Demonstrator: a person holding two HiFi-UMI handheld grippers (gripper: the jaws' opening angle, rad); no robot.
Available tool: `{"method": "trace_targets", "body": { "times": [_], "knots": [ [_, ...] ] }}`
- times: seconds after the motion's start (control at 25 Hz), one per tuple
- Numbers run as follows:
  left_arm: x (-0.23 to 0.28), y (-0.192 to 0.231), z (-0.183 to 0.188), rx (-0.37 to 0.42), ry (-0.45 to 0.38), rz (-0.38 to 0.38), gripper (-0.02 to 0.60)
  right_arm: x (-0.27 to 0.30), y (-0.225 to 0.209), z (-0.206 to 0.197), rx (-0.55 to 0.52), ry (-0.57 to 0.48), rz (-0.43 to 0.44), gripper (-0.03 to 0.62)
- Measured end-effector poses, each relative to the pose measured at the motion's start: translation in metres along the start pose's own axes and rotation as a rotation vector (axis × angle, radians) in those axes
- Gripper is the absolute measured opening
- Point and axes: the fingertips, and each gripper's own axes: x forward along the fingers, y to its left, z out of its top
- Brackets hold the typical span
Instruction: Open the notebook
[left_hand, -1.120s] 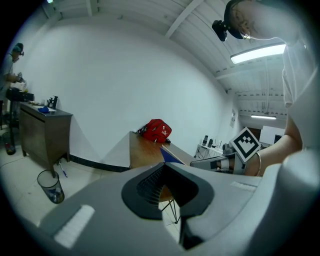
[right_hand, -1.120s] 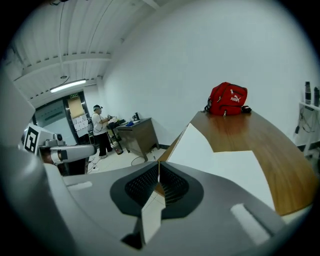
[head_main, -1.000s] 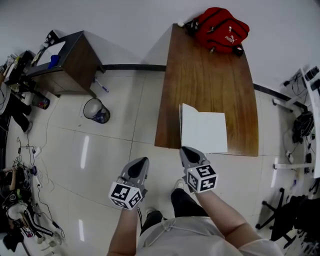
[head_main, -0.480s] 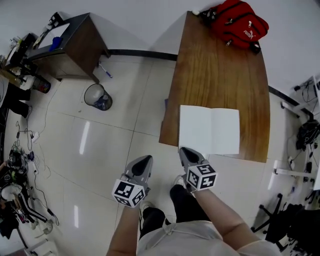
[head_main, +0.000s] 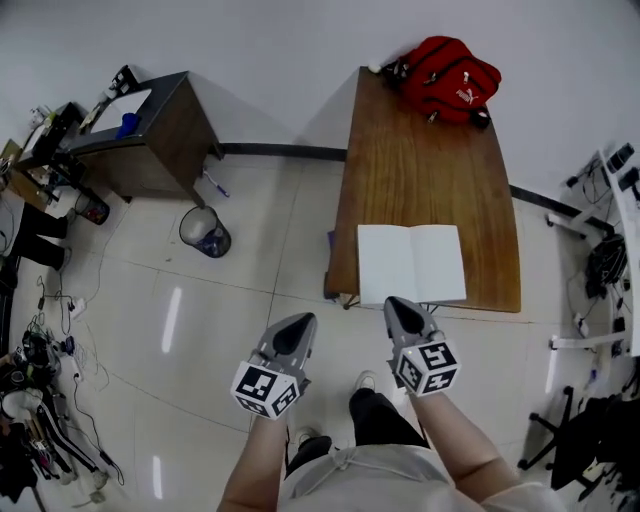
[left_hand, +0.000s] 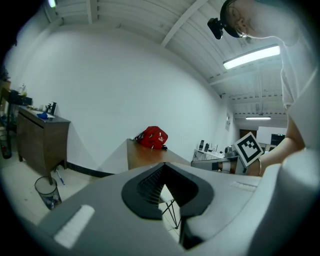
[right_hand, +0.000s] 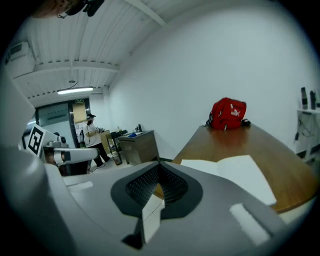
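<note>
The notebook (head_main: 411, 263) lies open on the table (head_main: 420, 150), spread flat with two blank white pages facing up and the spine fold running down its middle. It sits at the table's near end, its lower edge close to the table's near edge and its left page almost at the table's left side. Nothing rests on the pages and neither gripper touches them.

The right gripper (head_main: 402, 304) hovers just off the table's near edge, its tip pointing at the notebook's lower edge but apart from it. Its jaws have just been closing and now stand clenched together with nothing between them; its own view shows the pads meeting and the open pages lying beyond them on the table. The left gripper (head_main: 298, 325) hangs off the table's near left corner, over the floor, well apart from the notebook. Its jaws are also together and empty.

Judged from this, the task looks done: the cover is turned, the book rests open by itself, and no page appears to be lifting or curling back. What may be left is only to draw both grippers clear of the table. A small risk is that the pages could spring shut once left alone, though they look settled.

A red backpack (head_main: 447, 66) sits at the table's far end, away from the work.
</note>
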Motion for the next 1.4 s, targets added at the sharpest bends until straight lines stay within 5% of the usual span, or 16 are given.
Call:
{"method": "trace_targets", "body": {
  "times": [0.32, 0.72, 1.0, 1.4],
  "knots": [
    [-0.078, -0.072, 0.059, 0.145, -0.095, -0.137, 0.005, -0.129, 0.049, 0.038, -0.068, -0.206, -0.169, 0.009],
    [-0.186, -0.155, 0.035, 0.181, -0.103, -0.246, 0.005, -0.274, 0.116, -0.007, -0.075, -0.268, -0.33, 0.009],
    [-0.204, -0.206, 0.024, 0.188, -0.113, -0.264, 0.005, -0.325, 0.116, -0.017, -0.096, -0.261, -0.337, 0.008],
    [-0.19, -0.253, 0.028, 0.179, -0.154, -0.223, 0.005, -0.352, 0.099, -0.018, -0.128, -0.218, -0.239, 0.008]
  ]
}}
